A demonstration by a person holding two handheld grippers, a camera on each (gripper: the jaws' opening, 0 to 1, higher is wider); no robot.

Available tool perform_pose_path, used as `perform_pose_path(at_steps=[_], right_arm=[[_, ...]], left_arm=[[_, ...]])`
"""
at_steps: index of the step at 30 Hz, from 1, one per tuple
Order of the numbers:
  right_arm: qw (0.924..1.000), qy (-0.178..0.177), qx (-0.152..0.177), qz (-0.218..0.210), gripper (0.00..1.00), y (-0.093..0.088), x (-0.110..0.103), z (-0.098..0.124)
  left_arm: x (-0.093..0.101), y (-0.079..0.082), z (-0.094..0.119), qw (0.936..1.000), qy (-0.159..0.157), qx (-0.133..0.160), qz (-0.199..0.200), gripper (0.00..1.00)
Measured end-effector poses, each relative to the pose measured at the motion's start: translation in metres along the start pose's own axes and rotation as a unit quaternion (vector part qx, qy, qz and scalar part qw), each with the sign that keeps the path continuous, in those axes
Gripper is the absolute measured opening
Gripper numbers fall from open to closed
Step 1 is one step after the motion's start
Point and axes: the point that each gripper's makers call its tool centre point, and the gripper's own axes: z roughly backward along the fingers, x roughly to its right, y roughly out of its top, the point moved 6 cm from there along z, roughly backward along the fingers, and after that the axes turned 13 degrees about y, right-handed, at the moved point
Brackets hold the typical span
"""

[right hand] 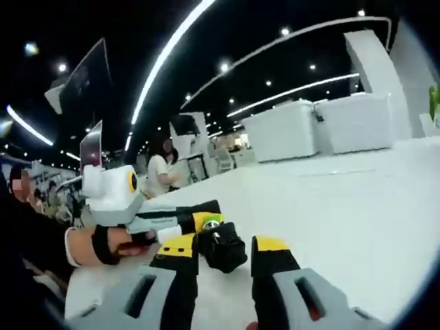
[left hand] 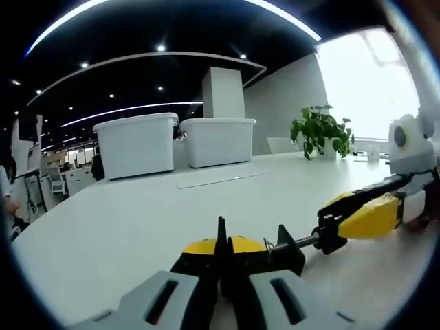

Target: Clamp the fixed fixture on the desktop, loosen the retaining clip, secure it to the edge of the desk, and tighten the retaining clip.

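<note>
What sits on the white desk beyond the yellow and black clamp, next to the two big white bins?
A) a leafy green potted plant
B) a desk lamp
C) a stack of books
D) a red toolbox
A: in the left gripper view a leafy green potted plant stands on the white desk to the right of the two white storage bins, beyond the clamp.

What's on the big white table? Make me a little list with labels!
Table: white desk
Left tongs: shut on the yellow-and-black clamp
Right tongs: around the clamp's black knob; can't tell if squeezing
Behind: white bins, potted plant
Person: a hand holding the left tongs
</note>
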Motion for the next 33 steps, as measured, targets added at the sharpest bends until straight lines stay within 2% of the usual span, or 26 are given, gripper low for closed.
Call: perform_pose_path(at_steps=[2, 5, 11, 12, 14, 17, 21, 24, 27, 28, 30, 31, 33], right_arm=[[0.9999, 0.002, -0.014, -0.007, 0.23, -0.003, 0.005, 0.0], [0.9985, 0.014, -0.029, -0.044, 0.19, -0.008, 0.001, -0.002], [0.9993, 0.002, -0.032, -0.019, 0.19, -0.007, -0.001, -0.002], [0.9994, -0.002, -0.035, -0.002, 0.18, -0.006, -0.001, -0.002], [0.9969, -0.008, -0.047, 0.062, 0.18, -0.005, -0.005, -0.004], [0.981, -0.003, -0.07, 0.181, 0.18, -0.007, -0.016, -0.004], [0.9658, -0.012, -0.083, 0.245, 0.18, -0.009, -0.021, -0.005], [0.9428, -0.022, -0.097, 0.318, 0.18, -0.01, -0.027, -0.005], [0.9214, -0.033, -0.109, 0.372, 0.18, -0.012, -0.032, -0.005], [0.9138, -0.039, -0.114, 0.388, 0.18, -0.012, -0.027, -0.007], [0.8877, -0.047, -0.129, 0.439, 0.19, -0.013, -0.028, -0.009], [0.8778, -0.05, -0.134, 0.457, 0.19, -0.013, -0.029, -0.009], [0.8439, -0.06, -0.15, 0.511, 0.19, -0.016, -0.035, -0.009]], left_arm=[[0.0, 0.0, 0.0, 1.0, 0.0, 0.0, 0.0, 0.05], [0.001, 0.001, 0.0, 1.0, 0.0, 0.0, 0.001, 0.05], [0.001, 0.001, 0.0, 1.0, -0.001, -0.001, 0.002, 0.05], [0.001, 0.001, 0.0, 1.0, 0.0, 0.0, 0.001, 0.05], [0.001, 0.001, -0.001, 1.0, 0.0, -0.001, 0.002, 0.05], [0.0, 0.001, -0.001, 1.0, 0.0, -0.001, 0.004, 0.04], [0.0, 0.002, -0.001, 1.0, 0.001, -0.001, 0.008, 0.04], [0.001, 0.002, -0.001, 1.0, 0.001, 0.001, 0.005, 0.04], [0.001, 0.002, -0.001, 1.0, 0.001, 0.001, 0.005, 0.04], [0.001, 0.002, -0.001, 1.0, 0.001, 0.0, 0.005, 0.04], [0.001, 0.002, -0.001, 1.0, 0.001, 0.0, 0.005, 0.04], [0.001, 0.002, -0.001, 1.0, 0.001, 0.0, 0.005, 0.04], [0.001, 0.002, -0.001, 1.0, 0.001, -0.001, 0.006, 0.04]])
